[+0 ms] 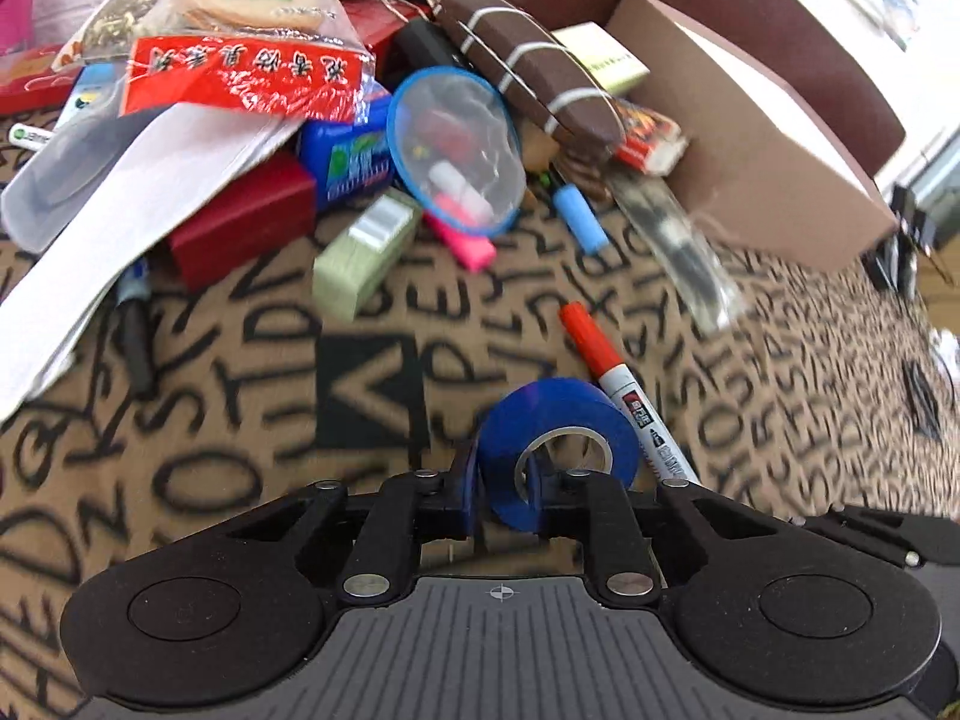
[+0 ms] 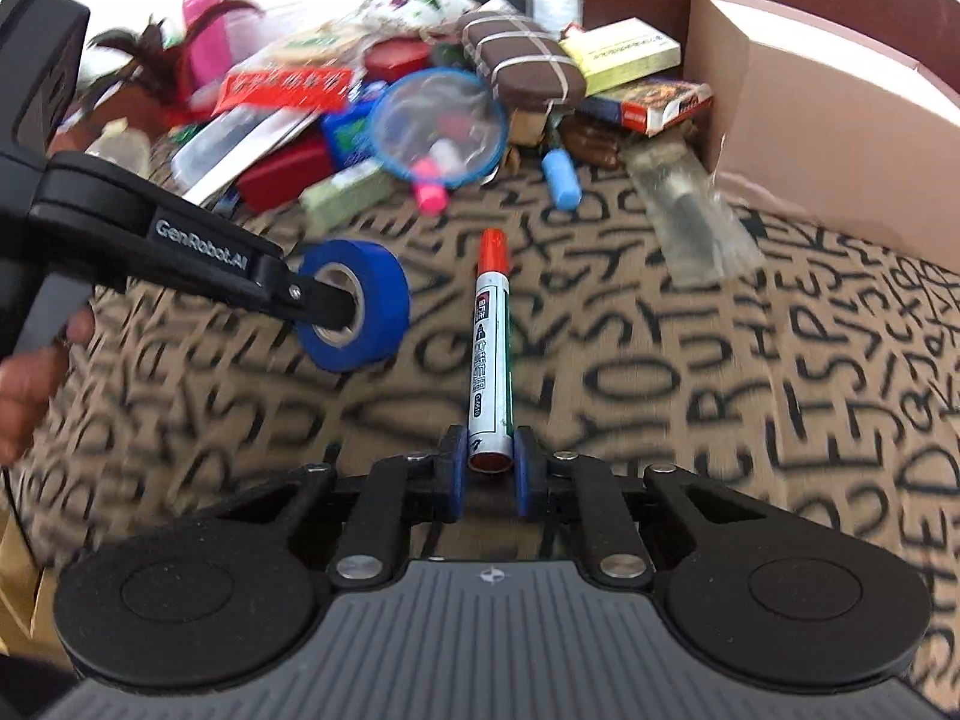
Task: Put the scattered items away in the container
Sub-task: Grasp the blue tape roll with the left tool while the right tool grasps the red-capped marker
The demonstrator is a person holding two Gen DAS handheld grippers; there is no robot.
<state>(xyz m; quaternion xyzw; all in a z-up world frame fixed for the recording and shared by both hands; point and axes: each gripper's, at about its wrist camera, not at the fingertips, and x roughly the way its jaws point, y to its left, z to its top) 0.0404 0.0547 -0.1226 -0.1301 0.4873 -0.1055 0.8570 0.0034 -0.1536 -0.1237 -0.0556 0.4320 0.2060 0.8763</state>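
A blue tape roll (image 1: 558, 414) stands on edge in my left gripper (image 1: 501, 474), which is shut on it with one finger through the core and the other on the outer face. The right wrist view shows that same roll (image 2: 384, 288) lifted off the cloth on the left gripper (image 2: 336, 312), which a hand holds. A white marker with a red cap (image 2: 489, 354) points away from me, and my right gripper (image 2: 491, 468) is shut on its rear end. In the left wrist view the marker (image 1: 624, 396) lies just right of the roll. The brown cardboard box (image 1: 750, 138) (image 2: 840, 138) sits at the far right.
A heap of items lies at the back: a clear pouch with a blue rim (image 1: 456, 150), a brown striped pad (image 1: 528, 66), a green box (image 1: 366, 252), a blue tube (image 1: 579, 219) and a clear packet (image 1: 678, 246). A tan letter-printed cloth (image 2: 660, 372) covers the table.
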